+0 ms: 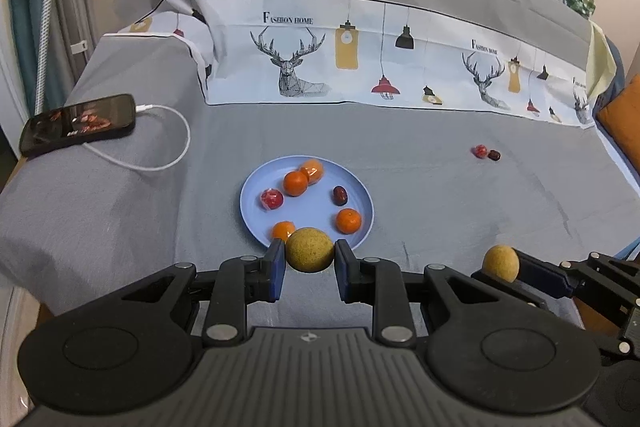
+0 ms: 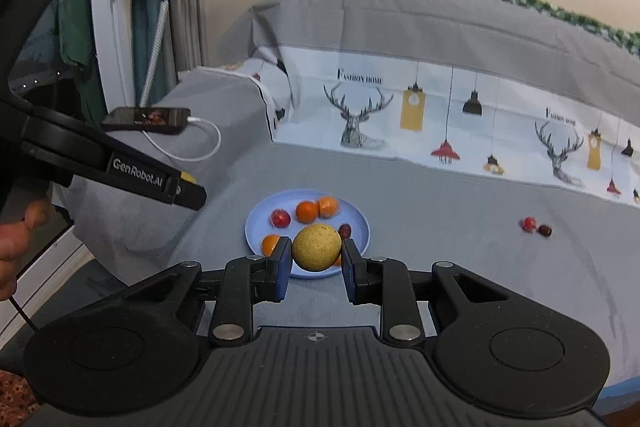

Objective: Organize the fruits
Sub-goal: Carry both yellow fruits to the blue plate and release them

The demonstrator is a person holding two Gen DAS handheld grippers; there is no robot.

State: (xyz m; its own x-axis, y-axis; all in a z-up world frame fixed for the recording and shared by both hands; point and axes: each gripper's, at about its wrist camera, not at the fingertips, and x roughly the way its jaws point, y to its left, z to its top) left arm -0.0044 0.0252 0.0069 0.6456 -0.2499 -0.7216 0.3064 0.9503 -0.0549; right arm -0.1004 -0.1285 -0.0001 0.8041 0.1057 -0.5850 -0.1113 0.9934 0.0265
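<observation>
Each gripper carries a round, speckled yellow-brown fruit with a rough, matte skin. The left gripper (image 1: pixel 310 259) has its jaws narrowed onto one fruit (image 1: pixel 310 250), the blue pads pressing its sides at 9 and 3 o'clock; the right gripper (image 2: pixel 316 257) clamps a second yellowish fruit (image 2: pixel 317 247) the same way, and this one also shows at the 4 o'clock edge of the left wrist view. Both held fruits hang just above the near rim of a round, smooth, light blue plate (image 1: pixel 256 205) that rests on a bed covered with a grey sheet (image 1: pixel 440 195). In the plate lie four glossy orange citrus fruits, one (image 1: pixel 295 183) touching another (image 1: pixel 313 171) at 12 o'clock, a third (image 1: pixel 349 221) at 4 o'clock and a fourth (image 1: pixel 283 230) at 7 o'clock, along with a red fruit in clear wrapping (image 1: pixel 272 199) at 9 o'clock and a dark, wrinkled oval date (image 1: pixel 340 195) at 2 o'clock. Well apart from the plate, toward 2 o'clock on the sheet, a second wrapped red fruit (image 1: pixel 480 151) touches another dark date (image 1: pixel 495 155). A black phone (image 1: pixel 78 123) with a white cable lies at 10 o'clock.
</observation>
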